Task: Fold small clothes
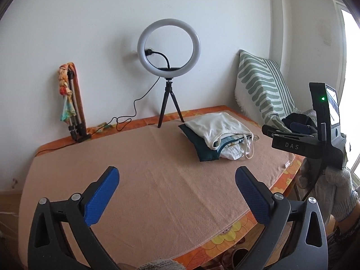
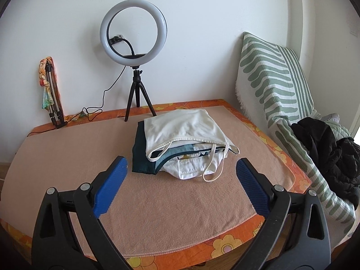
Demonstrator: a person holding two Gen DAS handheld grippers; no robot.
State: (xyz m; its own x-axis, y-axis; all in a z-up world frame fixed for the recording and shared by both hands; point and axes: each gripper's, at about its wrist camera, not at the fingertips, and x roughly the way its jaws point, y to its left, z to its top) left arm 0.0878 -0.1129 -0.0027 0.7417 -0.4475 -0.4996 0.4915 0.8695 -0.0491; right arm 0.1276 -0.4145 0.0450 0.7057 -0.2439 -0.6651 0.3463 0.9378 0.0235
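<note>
A pile of folded small clothes lies on the peach towel at the back right of the table, a cream strap top on top, then dark teal and white pieces beneath. My left gripper is open and empty over the bare towel, in front and left of the pile. My right gripper is open and empty just in front of the pile, and its body shows in the left wrist view at the right edge.
A ring light on a tripod stands at the back, its cable running left. A folded tripod with a colourful cloth leans on the wall. A green striped cushion and a black jacket lie to the right. The table edge is orange flowered cloth.
</note>
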